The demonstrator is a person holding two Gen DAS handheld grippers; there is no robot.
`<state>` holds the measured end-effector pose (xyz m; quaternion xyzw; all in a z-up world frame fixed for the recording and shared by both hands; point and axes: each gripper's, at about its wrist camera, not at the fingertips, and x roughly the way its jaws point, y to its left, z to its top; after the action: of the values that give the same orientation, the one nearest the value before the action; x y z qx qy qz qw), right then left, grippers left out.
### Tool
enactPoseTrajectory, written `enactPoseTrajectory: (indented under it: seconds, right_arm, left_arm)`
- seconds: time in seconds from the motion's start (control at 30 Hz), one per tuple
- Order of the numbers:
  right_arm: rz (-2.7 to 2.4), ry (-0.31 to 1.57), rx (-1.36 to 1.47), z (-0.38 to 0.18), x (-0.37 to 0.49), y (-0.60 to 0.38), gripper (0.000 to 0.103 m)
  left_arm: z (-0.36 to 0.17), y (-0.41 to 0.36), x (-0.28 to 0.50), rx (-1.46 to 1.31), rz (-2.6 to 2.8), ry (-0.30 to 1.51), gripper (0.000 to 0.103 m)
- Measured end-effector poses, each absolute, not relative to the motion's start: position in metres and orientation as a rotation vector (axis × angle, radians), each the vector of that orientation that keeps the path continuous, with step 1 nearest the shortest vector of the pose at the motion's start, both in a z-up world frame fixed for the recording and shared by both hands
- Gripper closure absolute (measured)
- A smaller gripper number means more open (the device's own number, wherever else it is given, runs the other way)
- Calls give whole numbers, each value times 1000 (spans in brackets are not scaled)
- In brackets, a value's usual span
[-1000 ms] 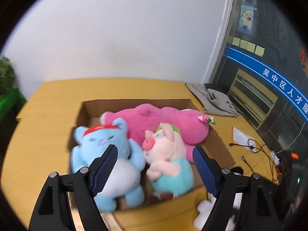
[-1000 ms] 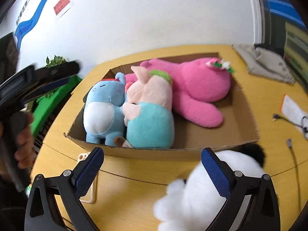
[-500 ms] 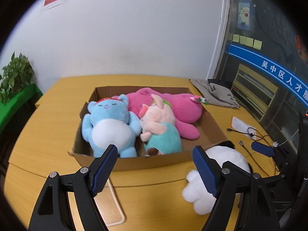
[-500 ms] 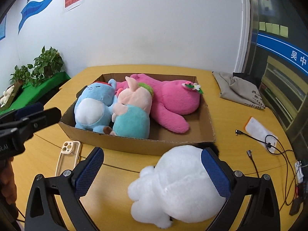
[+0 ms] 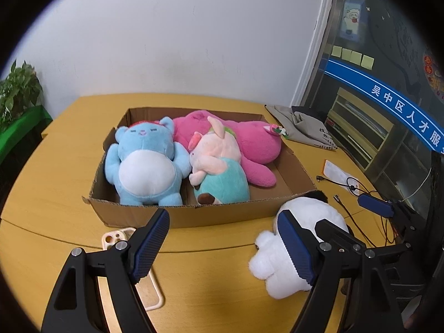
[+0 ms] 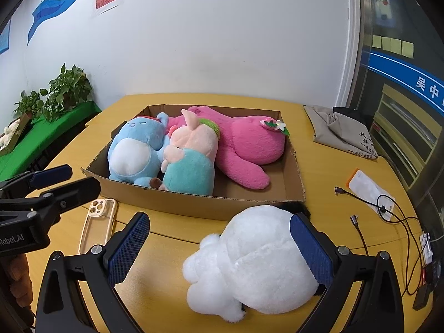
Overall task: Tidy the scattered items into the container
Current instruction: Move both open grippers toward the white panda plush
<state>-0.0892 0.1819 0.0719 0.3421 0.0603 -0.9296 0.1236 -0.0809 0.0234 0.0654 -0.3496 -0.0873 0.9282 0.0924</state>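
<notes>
A shallow cardboard box (image 5: pixel 236 215) sits on a yellow wooden table (image 5: pixel 50 188). Inside it lie three soft toys packed side by side: a blue bear (image 5: pixel 144 163) on the left, a pink pig in a teal outfit (image 5: pixel 219 172) in the middle touching the bear, and a large bright pink toy (image 5: pixel 249 144) stretched along the back and right.

A white soft toy with black patches (image 6: pixel 255 260) lies on the table outside the box, just in front of its near right corner.

The right gripper (image 6: pixel 219 249) is wide open and holds nothing. The white toy sits between its blue-padded fingers, pressed close to the right-hand one, with a gap to the left-hand one.

The left gripper (image 5: pixel 224 247) is also wide open and empty, above bare table in front of the box. The white toy lies beside and partly behind its right-hand finger.

A clear phone case with a cream rim (image 6: pixel 97 224) lies flat on the table near the box's front left corner, partly hidden by the left gripper in the left wrist view.

To the right of the box are a folded grey cloth bag (image 6: pixel 341 130), a white packet with an orange edge (image 6: pixel 369 186), and loose black cables (image 6: pixel 388 211). Green plants (image 6: pixel 66 88) stand off to the left by the white wall.
</notes>
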Motion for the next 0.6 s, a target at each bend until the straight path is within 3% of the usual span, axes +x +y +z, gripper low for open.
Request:
enactPoseTrajectory:
  seconds: [0.6]
  right_arm:
    - [-2705, 179, 992, 68, -91, 189, 0]
  left_arm:
    - [53, 28, -89, -1064, 2690, -321, 23]
